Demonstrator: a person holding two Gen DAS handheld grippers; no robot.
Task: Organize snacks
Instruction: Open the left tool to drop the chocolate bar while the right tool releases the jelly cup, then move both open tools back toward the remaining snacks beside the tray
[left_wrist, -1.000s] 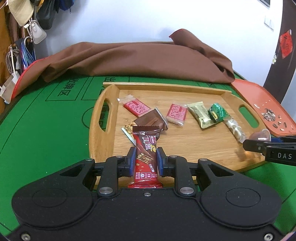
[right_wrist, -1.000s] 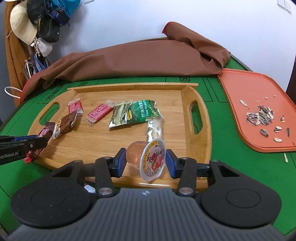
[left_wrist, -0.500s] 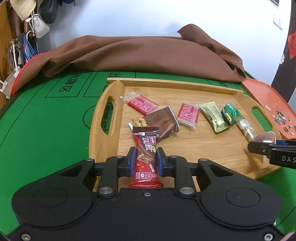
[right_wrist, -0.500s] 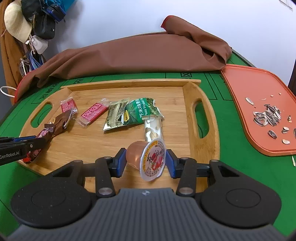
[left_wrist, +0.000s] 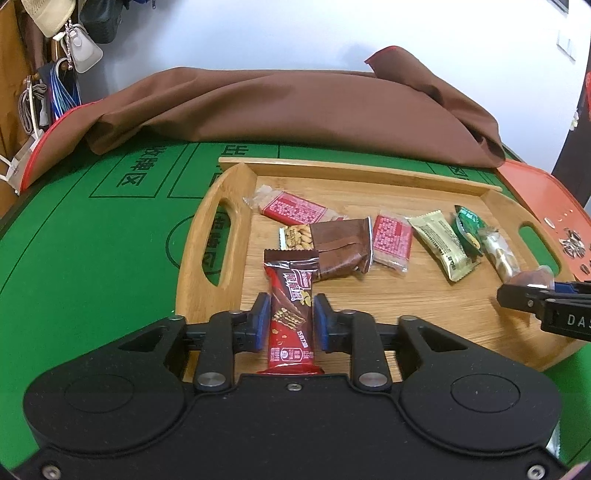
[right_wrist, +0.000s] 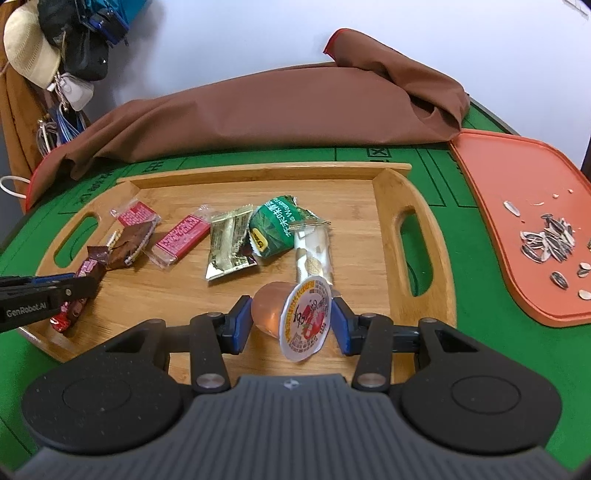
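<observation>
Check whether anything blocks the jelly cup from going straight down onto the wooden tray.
Nothing visible does. The jelly cup, in the right tongs, hangs over bare tray wood; the nearest packet, the clear nut pack, lies just beyond.

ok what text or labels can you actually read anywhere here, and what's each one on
"GenRobot.AI": side of the left tool, seen from the right wrist.
"DAS", cut off by the frame edge: side of the right tool, seen from the left wrist.
Print on the red chocolate bar, jelly cup lid, tray snacks and green table: too small or blurred.
</observation>
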